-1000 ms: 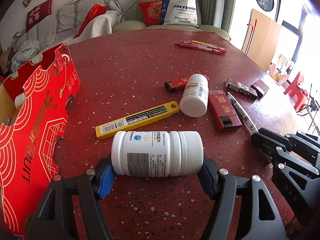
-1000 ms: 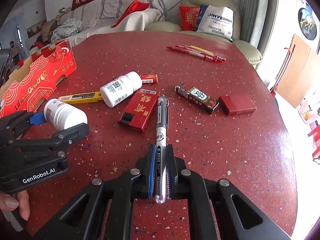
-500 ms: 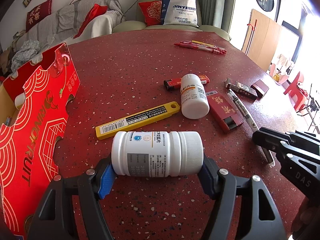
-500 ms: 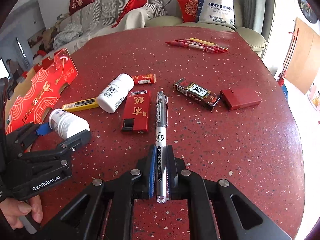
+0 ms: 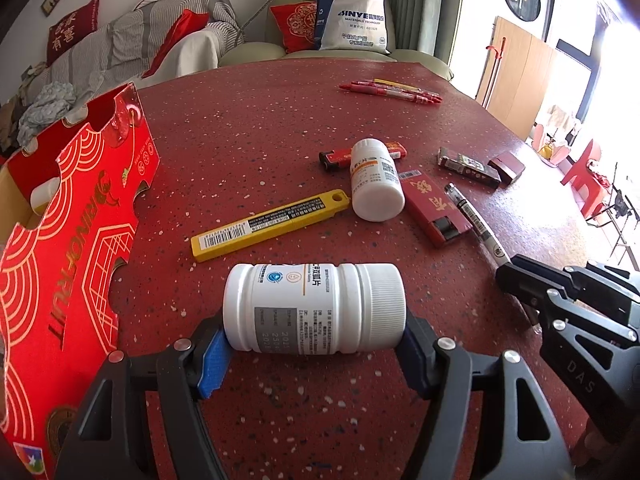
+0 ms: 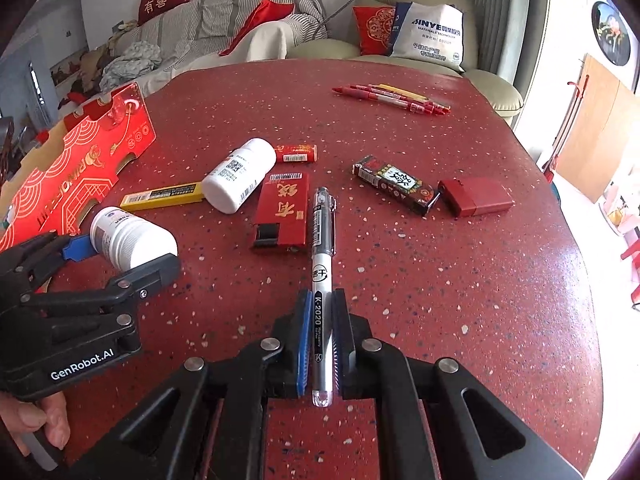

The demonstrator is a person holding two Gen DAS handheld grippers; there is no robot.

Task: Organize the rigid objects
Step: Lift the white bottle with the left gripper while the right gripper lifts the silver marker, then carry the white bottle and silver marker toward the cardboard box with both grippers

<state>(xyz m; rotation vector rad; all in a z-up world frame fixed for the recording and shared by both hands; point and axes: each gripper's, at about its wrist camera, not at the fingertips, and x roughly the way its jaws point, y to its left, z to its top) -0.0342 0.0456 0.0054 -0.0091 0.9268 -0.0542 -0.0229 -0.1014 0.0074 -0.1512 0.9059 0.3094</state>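
My left tongs (image 5: 316, 344) pinched the white bottle (image 5: 314, 308) end to end so it couldn't roll. My right tongs (image 6: 322, 344) clamped the pen (image 6: 322, 280) lengthwise, both bound, I judged, for the red box (image 5: 60, 240).

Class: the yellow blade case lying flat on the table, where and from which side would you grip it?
Grip the yellow blade case across its narrow width near mid-length, coming down from above. It lies flat and long; one end touches the small white bottle, so the middle is freer.
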